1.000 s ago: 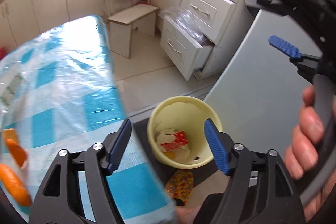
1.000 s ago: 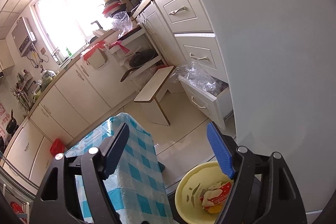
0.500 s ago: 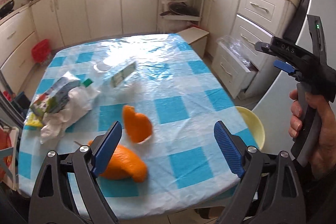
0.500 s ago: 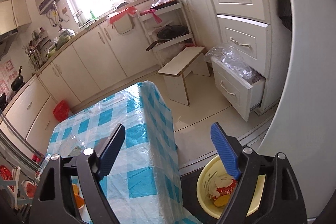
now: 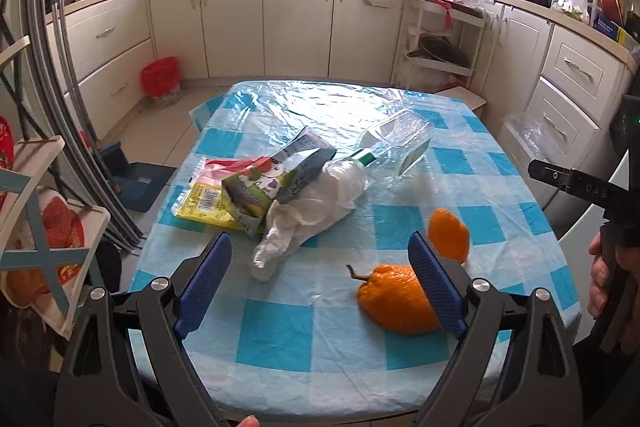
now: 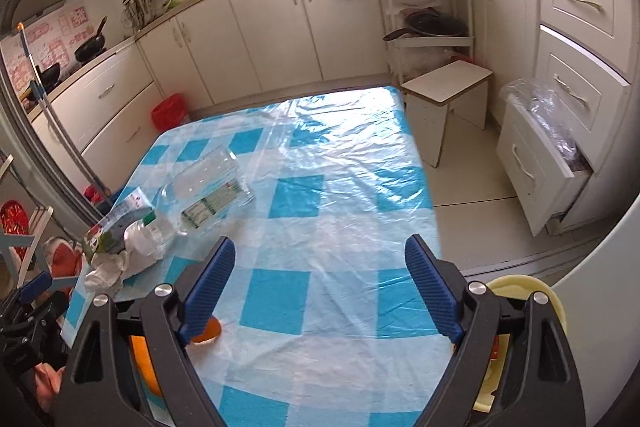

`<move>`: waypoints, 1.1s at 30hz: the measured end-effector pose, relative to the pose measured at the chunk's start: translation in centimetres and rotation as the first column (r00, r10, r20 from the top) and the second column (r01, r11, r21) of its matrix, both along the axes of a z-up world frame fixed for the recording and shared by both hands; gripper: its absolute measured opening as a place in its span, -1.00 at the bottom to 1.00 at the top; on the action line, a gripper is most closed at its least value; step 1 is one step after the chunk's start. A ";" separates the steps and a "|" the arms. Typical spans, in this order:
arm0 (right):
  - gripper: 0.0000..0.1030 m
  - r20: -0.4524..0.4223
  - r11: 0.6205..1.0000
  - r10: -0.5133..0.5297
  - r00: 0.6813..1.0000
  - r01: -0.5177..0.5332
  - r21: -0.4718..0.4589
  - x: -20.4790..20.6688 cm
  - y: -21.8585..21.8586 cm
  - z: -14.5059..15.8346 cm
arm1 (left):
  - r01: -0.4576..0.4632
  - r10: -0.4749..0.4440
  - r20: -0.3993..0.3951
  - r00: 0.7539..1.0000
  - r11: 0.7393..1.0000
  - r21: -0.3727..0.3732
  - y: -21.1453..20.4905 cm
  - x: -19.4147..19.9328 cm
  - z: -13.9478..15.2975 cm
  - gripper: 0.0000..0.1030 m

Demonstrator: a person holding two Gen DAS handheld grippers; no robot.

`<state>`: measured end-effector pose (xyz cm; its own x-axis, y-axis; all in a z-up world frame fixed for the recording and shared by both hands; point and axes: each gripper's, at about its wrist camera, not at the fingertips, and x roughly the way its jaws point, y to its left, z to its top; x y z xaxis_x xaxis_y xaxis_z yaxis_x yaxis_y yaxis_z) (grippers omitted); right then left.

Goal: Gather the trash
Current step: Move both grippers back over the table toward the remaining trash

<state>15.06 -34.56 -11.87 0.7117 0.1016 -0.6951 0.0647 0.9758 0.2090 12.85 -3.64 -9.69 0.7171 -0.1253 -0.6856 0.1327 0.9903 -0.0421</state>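
Note:
Trash lies on the blue-checked table (image 5: pixel 344 343): two orange peels (image 5: pixel 394 303) (image 5: pixel 449 235), a crumpled white tissue (image 5: pixel 308 219), a green carton (image 5: pixel 264 187), a yellow wrapper (image 5: pixel 202 205) and a clear plastic bottle (image 5: pixel 394 145). My left gripper (image 5: pixel 320 287) is open and empty above the table's near edge, its right finger beside the large peel. My right gripper (image 6: pixel 320 291) is open and empty over the table's right part. The bottle (image 6: pixel 208 187) and carton (image 6: pixel 116 223) show at its left. The yellow trash bin (image 6: pixel 520 291) stands on the floor at the table's right.
White cabinets line the walls. A low stool (image 6: pixel 448 95) and an open drawer with plastic bags (image 6: pixel 540 155) stand right of the table. A red bin (image 5: pixel 160 81) sits at the far left. A chair with red cushions (image 5: pixel 48 227) is at the left.
Both grippers have swung away from the yellow bin to the left and now face the table; the left one has come in over the trash. Both stayed open.

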 end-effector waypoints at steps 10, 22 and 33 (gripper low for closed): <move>0.64 -0.069 0.985 0.168 0.983 -0.170 -0.034 1.0 5.9 -1.5 | -0.108 0.108 -0.013 0.994 0.994 -0.028 4.2 0.5 -0.6 0.67; 0.66 -0.103 0.972 0.215 0.971 -0.223 -0.071 1.3 8.2 -2.7 | -0.088 0.088 0.002 0.996 0.996 -0.013 4.4 0.5 -0.4 0.67; 0.67 -0.101 0.973 0.213 0.972 -0.220 -0.069 1.3 8.2 -2.5 | -0.128 0.127 0.034 0.991 0.991 0.028 4.6 0.3 -0.1 0.67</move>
<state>16.34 -26.35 -14.42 0.6110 0.1880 -0.7690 -0.1345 0.9819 0.1331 13.16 0.94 -9.77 0.7479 -0.0114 -0.6637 0.0062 0.9999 -0.0101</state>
